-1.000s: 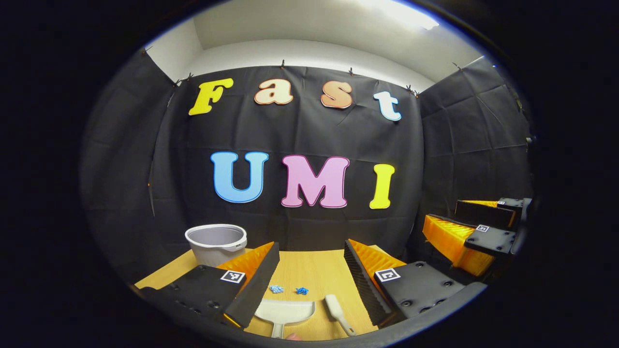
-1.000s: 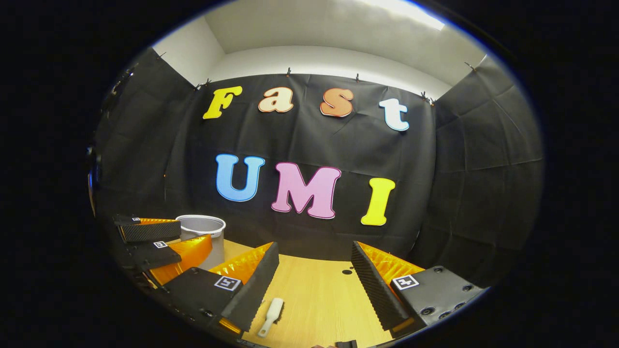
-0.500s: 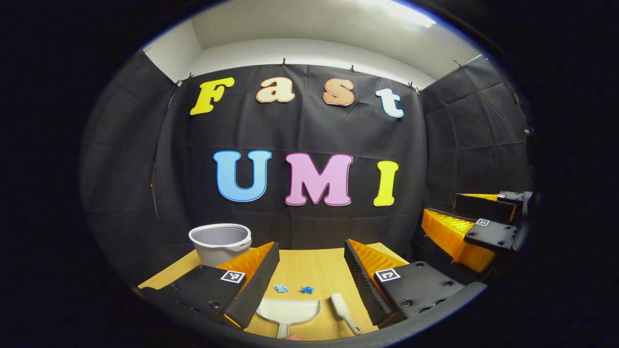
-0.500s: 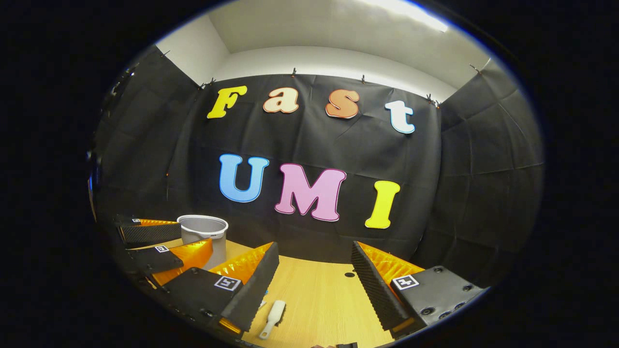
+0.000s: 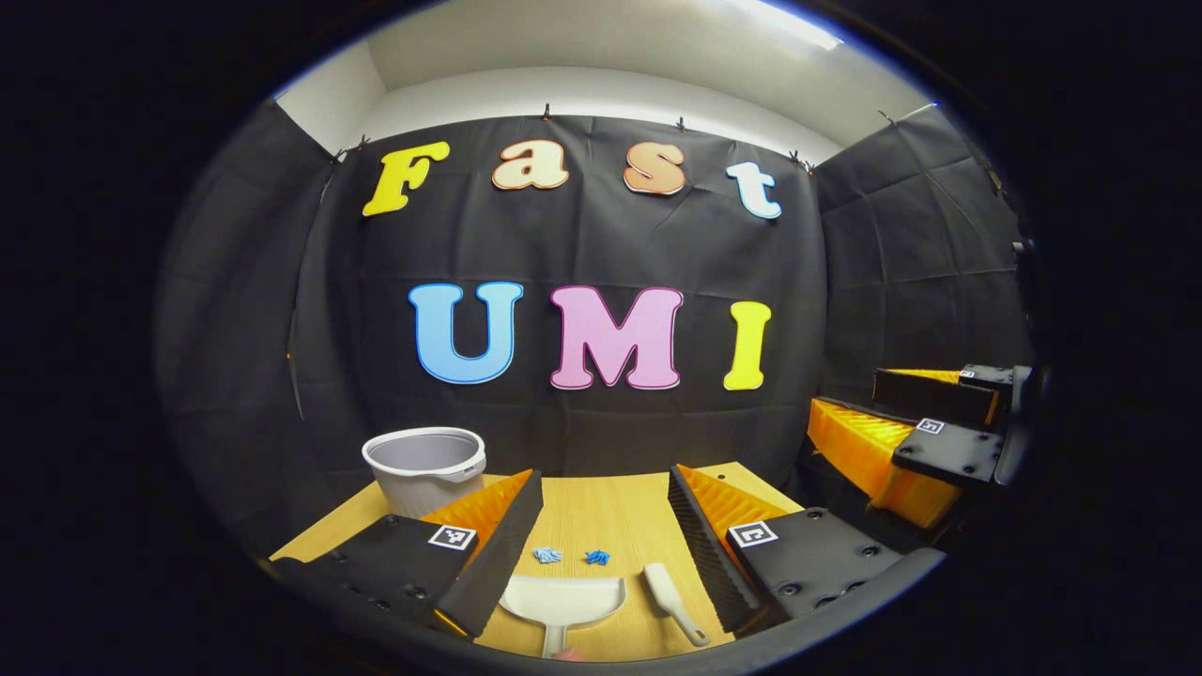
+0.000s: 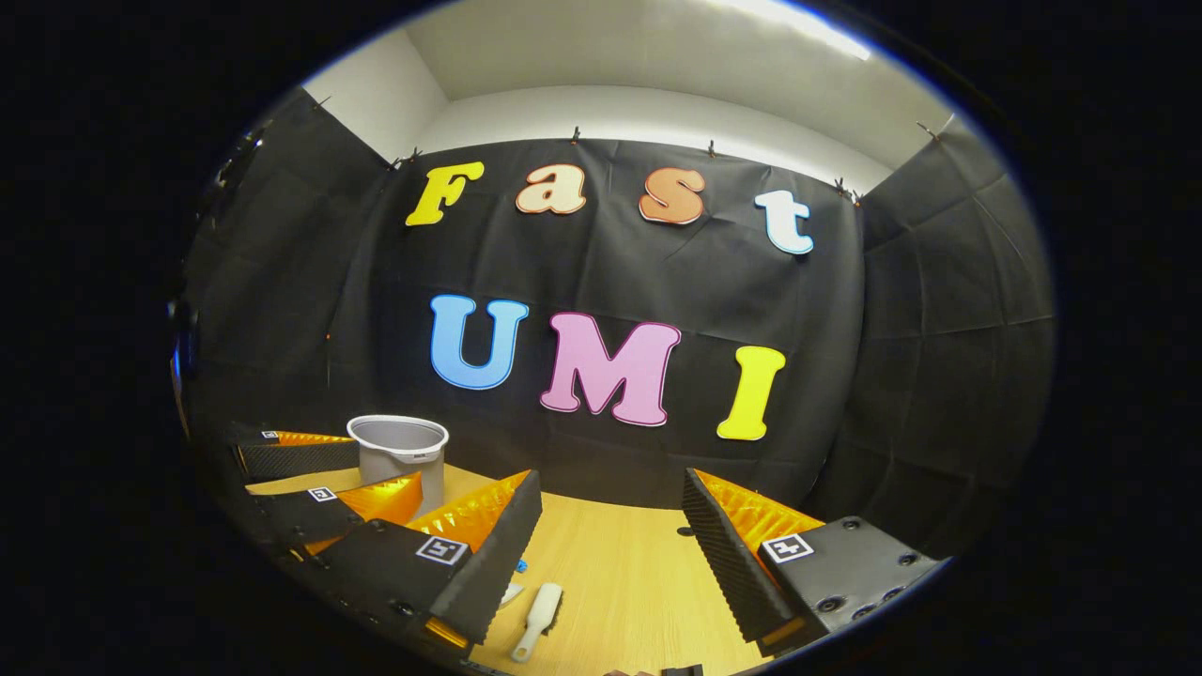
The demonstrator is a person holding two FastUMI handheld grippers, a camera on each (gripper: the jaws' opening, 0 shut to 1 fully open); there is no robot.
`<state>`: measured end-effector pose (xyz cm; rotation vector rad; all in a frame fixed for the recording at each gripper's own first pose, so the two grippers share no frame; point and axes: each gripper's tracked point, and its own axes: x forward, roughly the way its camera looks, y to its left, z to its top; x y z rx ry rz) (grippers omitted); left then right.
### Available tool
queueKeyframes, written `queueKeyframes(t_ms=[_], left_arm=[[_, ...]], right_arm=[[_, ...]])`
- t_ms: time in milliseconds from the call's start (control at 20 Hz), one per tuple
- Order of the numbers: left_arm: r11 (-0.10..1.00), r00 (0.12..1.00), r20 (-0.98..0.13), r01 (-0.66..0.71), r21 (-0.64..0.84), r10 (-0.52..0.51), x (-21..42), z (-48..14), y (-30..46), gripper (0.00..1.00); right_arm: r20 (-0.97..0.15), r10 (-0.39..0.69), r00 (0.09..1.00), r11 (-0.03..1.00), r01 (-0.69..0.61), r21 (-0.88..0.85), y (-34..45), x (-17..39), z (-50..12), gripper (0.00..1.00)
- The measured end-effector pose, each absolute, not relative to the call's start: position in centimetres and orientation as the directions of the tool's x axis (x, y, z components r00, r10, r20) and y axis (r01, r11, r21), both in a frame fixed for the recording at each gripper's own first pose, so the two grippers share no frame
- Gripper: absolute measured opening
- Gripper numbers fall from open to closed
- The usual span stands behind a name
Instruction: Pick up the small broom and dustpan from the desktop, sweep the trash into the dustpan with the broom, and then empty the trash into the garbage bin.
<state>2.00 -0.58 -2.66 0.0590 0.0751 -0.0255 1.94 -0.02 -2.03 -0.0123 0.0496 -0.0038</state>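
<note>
**Ana:** Two open claws, nothing held. Taking the wooden desktop [image 5: 601,512] as the landmark, the grey garbage bin [image 5: 424,467] stands at its far left corner, against the cloth wall.

**Ben:** And the tools?

**Ana:** Both lie flat at the near edge of the desktop. In the left gripper view the white dustpan [image 5: 562,601] sits between the spread fingers of the left gripper [image 5: 606,535], mouth towards the far side, handle towards the camera. The small broom [image 5: 672,601] lies just right of it, apart from it, head pointing away.

**Ben:** The trash?

**Ana:** Two small blue scraps [image 5: 570,556] on the desktop, just beyond the dustpan's lip, near each other.

**Ben:** So how should the pick-ups go?

**Ana:** My judgement: lower the left gripper onto the dustpan's handle without shoving the pan into the scraps. In the right gripper view the broom [image 6: 538,617] lies left of the middle of the right gripper [image 6: 610,554], fingers wide, so that hand should shift left, then close across the handle rather than the bristle head.
</note>
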Motion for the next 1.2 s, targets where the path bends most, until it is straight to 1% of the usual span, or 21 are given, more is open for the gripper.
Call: queueKeyframes(t_ms=[150,350,500,650,800,850,900,950,1000,1050,1100,1200], left_arm=[[0.998,0.992,-0.125,0.021,0.067,-0.013,2.0,-3.9,0.2,0.80],[0.994,0.977,-0.211,0.034,0.108,-0.011,2.4,-6.0,1.2,0.80],[0.992,0.960,-0.279,0.056,0.109,-0.024,2.8,-8.1,1.5,0.80],[0.993,0.923,-0.385,0.072,0.092,-0.032,3.5,-11.3,1.6,0.80],[0.994,0.861,-0.507,0.078,0.075,-0.030,4.4,-15.4,1.8,0.80],[0.994,0.833,-0.552,0.082,0.066,-0.032,4.8,-16.9,2.1,0.80],[0.995,0.785,-0.618,0.079,0.058,-0.026,4.8,-18.7,2.3,0.81],[0.996,0.694,-0.720,0.072,0.050,-0.014,4.1,-20.5,2.6,0.81],[0.997,0.639,-0.770,0.059,0.042,-0.005,4.3,-21.8,2.7,0.81],[0.999,0.579,-0.815,0.042,0.024,-0.005,4.0,-23.3,2.7,0.83],[1.000,0.526,-0.851,0.016,0.009,-0.001,3.3,-24.0,3.1,0.83],[1.000,0.431,-0.902,-0.012,0.004,0.009,2.6,-25.0,3.5,0.83]], right_arm=[[-0.075,0.008,0.997,1.000,-0.009,-0.022,0.8,2.5,-3.0,0.97],[-0.174,0.037,0.984,0.999,-0.038,-0.002,2.5,4.5,-6.1,0.97],[-0.332,0.077,0.940,0.996,-0.060,0.062,4.3,6.2,-10.9,0.97],[-0.504,0.099,0.858,0.993,-0.053,0.103,5.4,7.3,-16.4,0.98],[-0.635,0.135,0.760,0.988,-0.055,0.145,6.6,7.5,-21.8,0.98],[-0.685,0.151,0.713,0.985,-0.050,0.165,6.9,6.9,-24.0,0.98],[-0.734,0.172,0.657,0.981,-0.048,0.186,7.2,6.3,-26.1,0.98],[-0.785,0.191,0.589,0.977,-0.042,0.207,7.4,5.7,-28.2,0.98],[-0.817,0.209,0.537,0.973,-0.032,0.227,7.7,5.6,-30.0,0.99],[-0.846,0.224,0.484,0.969,-0.017,0.247,7.9,5.7,-31.8,1.00],[-0.867,0.243,0.435,0.963,0.000,0.270,8.2,5.7,-33.4,1.00],[-0.894,0.261,0.365,0.958,0.018,0.287,8.0,5.9,-36.1,0.99]])
